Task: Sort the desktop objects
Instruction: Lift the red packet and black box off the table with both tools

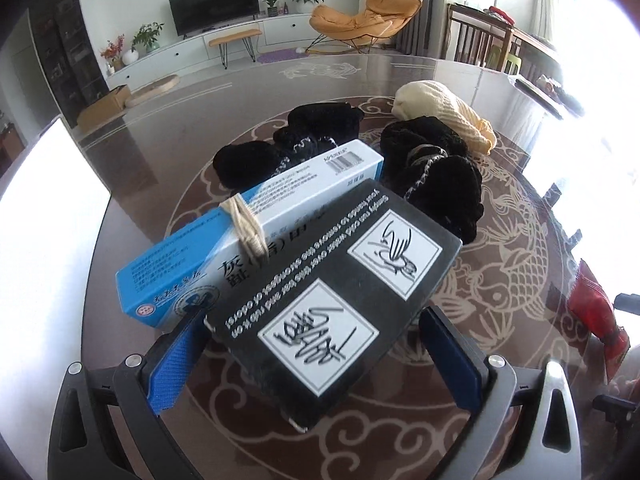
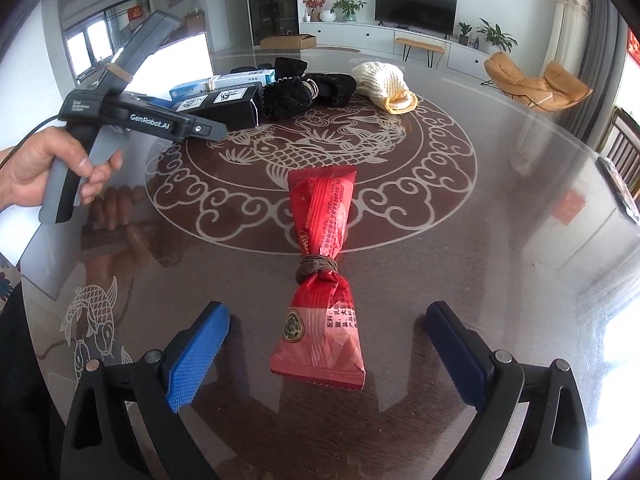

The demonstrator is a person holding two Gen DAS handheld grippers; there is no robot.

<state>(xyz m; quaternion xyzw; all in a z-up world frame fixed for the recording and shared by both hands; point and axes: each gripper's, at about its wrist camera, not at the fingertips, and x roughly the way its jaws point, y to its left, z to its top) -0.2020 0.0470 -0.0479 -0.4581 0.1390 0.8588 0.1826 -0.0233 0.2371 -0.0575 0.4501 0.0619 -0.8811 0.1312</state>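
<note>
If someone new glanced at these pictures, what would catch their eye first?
Probably the red snack packet, tied at its waist, lying on the glass table between the open right hand-held gripper's fingers. Next, the black box between the left hand-held gripper's fingers, beside a blue-and-white box.

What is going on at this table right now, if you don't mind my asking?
A person is sorting things on a round glass table with a gripper in each hand. The left gripper has a black box between its fingers, beside a blue and white box and some black cloth bundles. The right gripper stands open, with a red snack packet lying on the table between its fingers, untouched by them.
</note>
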